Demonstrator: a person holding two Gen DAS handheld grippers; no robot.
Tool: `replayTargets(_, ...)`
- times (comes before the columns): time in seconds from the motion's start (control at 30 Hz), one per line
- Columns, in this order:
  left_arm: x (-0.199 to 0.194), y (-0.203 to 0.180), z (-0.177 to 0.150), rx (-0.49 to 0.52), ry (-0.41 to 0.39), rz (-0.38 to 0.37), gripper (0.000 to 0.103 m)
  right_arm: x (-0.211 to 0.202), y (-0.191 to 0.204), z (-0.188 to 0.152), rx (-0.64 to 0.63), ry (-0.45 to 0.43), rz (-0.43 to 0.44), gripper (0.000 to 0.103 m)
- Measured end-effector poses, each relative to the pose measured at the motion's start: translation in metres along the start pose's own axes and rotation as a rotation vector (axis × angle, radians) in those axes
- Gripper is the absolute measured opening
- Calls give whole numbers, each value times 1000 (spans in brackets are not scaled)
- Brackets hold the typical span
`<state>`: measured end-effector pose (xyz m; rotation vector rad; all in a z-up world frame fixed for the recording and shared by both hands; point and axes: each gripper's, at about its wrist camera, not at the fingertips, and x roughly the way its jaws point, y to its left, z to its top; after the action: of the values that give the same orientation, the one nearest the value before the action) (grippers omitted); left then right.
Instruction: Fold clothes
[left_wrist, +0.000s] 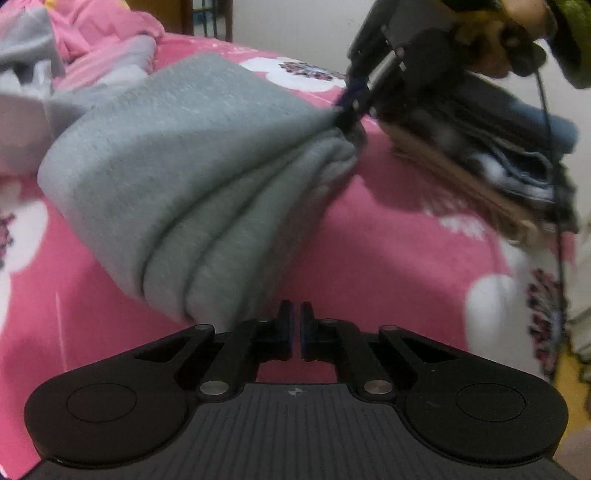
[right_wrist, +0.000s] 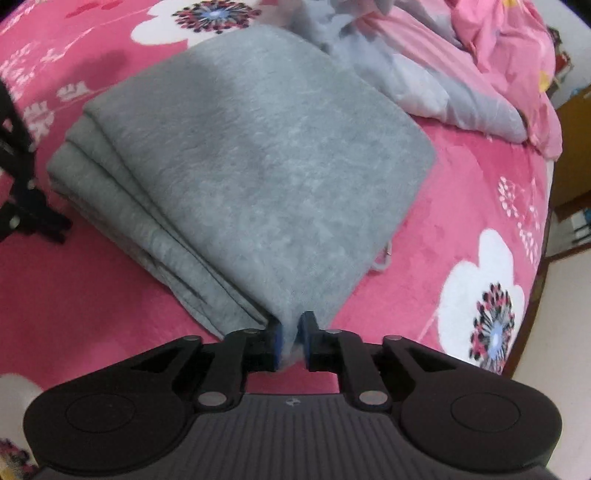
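A folded grey garment (left_wrist: 177, 177) lies on the pink flowered bed cover (left_wrist: 388, 258). My right gripper (right_wrist: 291, 332) is shut on one corner of the grey garment (right_wrist: 258, 155) and lifts that corner a little; it shows in the left wrist view (left_wrist: 347, 114) pinching the far right corner. My left gripper (left_wrist: 296, 317) is shut with nothing between its fingers, just in front of the garment's near folded edge. It also shows at the left edge of the right wrist view (right_wrist: 22, 206).
A stack of folded clothes (left_wrist: 509, 166) lies at the right behind the right gripper. A heap of pink and grey unfolded clothes (right_wrist: 461, 66) lies beyond the garment. The bed's edge (right_wrist: 543, 236) runs along the right, with furniture past it.
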<state>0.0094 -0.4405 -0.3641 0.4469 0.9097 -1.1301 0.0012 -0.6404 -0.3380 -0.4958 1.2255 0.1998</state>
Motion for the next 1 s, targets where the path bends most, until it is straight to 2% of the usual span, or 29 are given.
replayTargets(0.07, -20, 9, -2, -64, -9, -30, 14, -17, -13, -1, 77, -11, 30, 22)
replayTargets(0.13, -41, 28, -3, -191, -31, -33, 36, -34, -27, -2, 178, -33, 69, 32)
replayTargets(0.17, -51, 41, -3, -271, -52, -30, 39, -40, -36, -4, 250, -54, 93, 47)
replayTargets(0.23, -63, 67, -2, -428, -97, -28, 55, -46, -56, -8, 392, -103, 143, 52)
replayTargets(0.27, -64, 83, -3, -524, -126, -31, 59, -46, -66, -9, 463, -121, 173, 57)
replayTargets(0.3, -64, 99, -4, -623, -157, -35, 66, -43, -78, -10, 536, -139, 202, 67)
replayTargets(0.33, -60, 113, -4, -711, -175, -57, 75, -38, -90, -12, 609, -162, 232, 72)
replayTargets(0.4, -43, 138, -7, -864, -198, -123, 81, -23, -114, -17, 738, -204, 303, 82)
replayTargets(0.47, -22, 156, -8, -964, -217, -177, 82, 1, -137, -20, 841, -214, 387, 91)
replayTargets(0.5, -10, 162, -8, -996, -211, -206, 83, 13, -148, -21, 888, -216, 428, 95)
replayTargets(0.6, 26, 172, -8, -1047, -175, -295, 83, 57, -176, -24, 991, -192, 536, 97)
replayTargets(0.73, 52, 166, -5, -1034, -142, -349, 84, 116, -195, -27, 1065, -85, 725, 100)
replayTargets(0.77, 56, 163, -5, -1031, -144, -351, 84, 124, -193, -26, 1064, -83, 761, 103)
replayTargets(0.83, 61, 158, -3, -1032, -168, -362, 89, 137, -190, -24, 1061, -82, 836, 103)
replayTargets(0.93, 70, 151, 1, -1054, -189, -407, 89, 138, -175, -14, 1039, -89, 958, 103)
replayTargets(1.0, 73, 144, 4, -1053, -190, -425, 89, 135, -157, 0, 969, -49, 973, 103)
